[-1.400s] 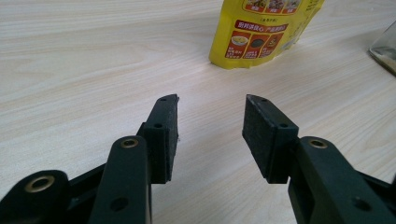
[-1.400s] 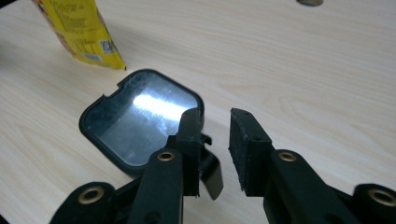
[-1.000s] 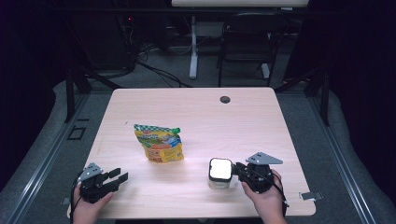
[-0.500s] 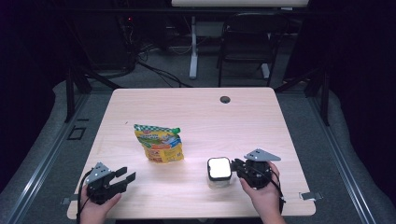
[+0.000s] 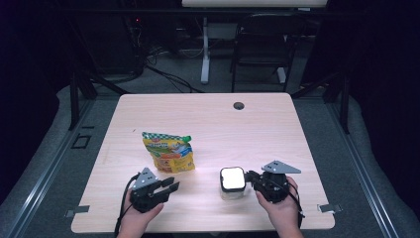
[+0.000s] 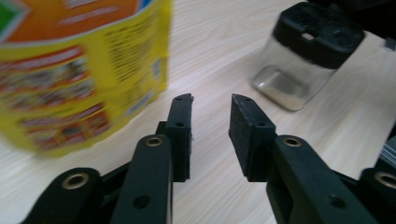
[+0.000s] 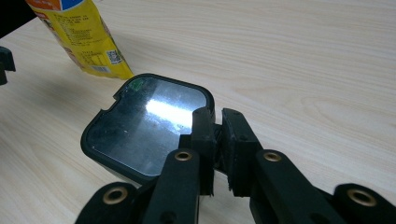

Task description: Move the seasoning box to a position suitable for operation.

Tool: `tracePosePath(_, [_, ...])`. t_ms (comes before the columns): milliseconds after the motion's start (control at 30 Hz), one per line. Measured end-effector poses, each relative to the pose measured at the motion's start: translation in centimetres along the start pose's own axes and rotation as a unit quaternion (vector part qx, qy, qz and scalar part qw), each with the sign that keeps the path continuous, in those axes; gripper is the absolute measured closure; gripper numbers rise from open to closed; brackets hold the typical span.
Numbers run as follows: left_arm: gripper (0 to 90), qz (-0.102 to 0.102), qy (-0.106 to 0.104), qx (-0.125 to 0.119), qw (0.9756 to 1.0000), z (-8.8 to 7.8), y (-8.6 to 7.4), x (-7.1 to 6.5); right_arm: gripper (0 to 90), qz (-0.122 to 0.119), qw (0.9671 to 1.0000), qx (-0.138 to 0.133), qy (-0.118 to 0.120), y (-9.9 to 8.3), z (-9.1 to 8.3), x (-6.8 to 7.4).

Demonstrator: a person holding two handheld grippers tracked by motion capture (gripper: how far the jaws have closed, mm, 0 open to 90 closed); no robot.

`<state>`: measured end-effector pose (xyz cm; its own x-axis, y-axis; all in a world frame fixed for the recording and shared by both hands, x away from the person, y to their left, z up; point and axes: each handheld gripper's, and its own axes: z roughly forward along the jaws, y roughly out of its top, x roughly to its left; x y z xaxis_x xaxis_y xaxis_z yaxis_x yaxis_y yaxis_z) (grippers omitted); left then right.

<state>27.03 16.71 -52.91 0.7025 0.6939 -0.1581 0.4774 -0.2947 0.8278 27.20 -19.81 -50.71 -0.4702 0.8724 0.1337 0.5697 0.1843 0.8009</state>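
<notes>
A yellow snack bag (image 5: pixel 168 152) lies on the wooden table (image 5: pixel 223 124), left of centre. To its right stands a clear jar (image 5: pixel 232 179) with a glossy black lid (image 7: pixel 140 126). My right gripper (image 5: pixel 249 176) sits at the jar's right side. Its jaws have just been closing and now pinch the lid's rim (image 7: pixel 215 114), leaving only a thin gap. My left gripper (image 5: pixel 171 187) hovers just below the bag and points toward the jar (image 6: pixel 285 79). Its jaws (image 6: pixel 211 100) have just been closing too, and stand apart with nothing between them. The bag (image 6: pixel 70 60) fills the left of that view.
A round cable hole (image 5: pixel 238 105) marks the table's far edge. A chair (image 5: pixel 262 44) and a desk leg (image 5: pixel 204 49) stand on the floor beyond the table. Bare wood stretches across the far half and the right side.
My left gripper has moved right and a little up, from the table's front left corner to just below the bag, and its jaws have narrowed. The right gripper and the jar have stayed put.
</notes>
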Motion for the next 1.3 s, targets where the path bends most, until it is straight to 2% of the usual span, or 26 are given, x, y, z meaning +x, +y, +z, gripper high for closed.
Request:
tracePosePath(133, [73.6,0.013,-0.018,0.001,0.9998,1.4,0.9,-1.5,84.1,0.014,0.9999,-0.003,0.008,-0.2,0.0,-0.3])
tracePosePath(233, [75.8,0.022,-0.023,0.009,0.9995,2.4,1.2,-2.3,84.1,0.026,0.9995,-0.007,0.017,-0.2,0.0,-0.5])
tracePosePath(367, [78.7,0.023,-0.036,0.014,0.999,3.5,1.4,-3.1,84.1,0.028,0.9994,-0.008,0.02,-0.3,0.0,-0.6])
tracePosePath(567, [79.5,0.025,-0.048,0.014,0.9984,4.2,1.7,-3.8,84.5,0.033,0.9992,-0.007,0.023,-0.3,0.0,-0.4])
tracePosePath(733, [79.0,0.028,-0.051,0.015,0.9982,4.1,1.7,-4.2,86.4,0.04,0.9984,-0.003,0.039,-0.3,0.1,0.2])
tracePosePath(833, [77.7,0.027,-0.048,0.017,0.9983,4.1,1.6,-4.4,86.0,0.029,0.9986,0.002,0.043,-0.4,0.1,1.0])
tracePosePath(1000, [77.1,0.031,-0.047,0.024,0.9981,3.7,1.2,-4.4,84.8,0.026,0.998,0.004,0.058,-0.4,0.4,1.8])
tracePosePath(1100, [76.4,0.038,-0.047,0.028,0.9978,3.2,0.8,-4.2,83.0,0.019,0.9976,0.006,0.067,-0.4,0.7,2.5])
tracePosePath(1200, [76.8,0.037,-0.046,0.03,0.9978,2.8,0.4,-3.7,82.2,0.014,0.9968,0.014,0.077,-0.4,1.1,3.1])
tracePosePath(1300, [77.1,0.026,-0.044,0.023,0.9984,2.4,0.2,-3.3,81.6,-0.003,0.996,0.02,0.087,-0.2,1.5,4.0])
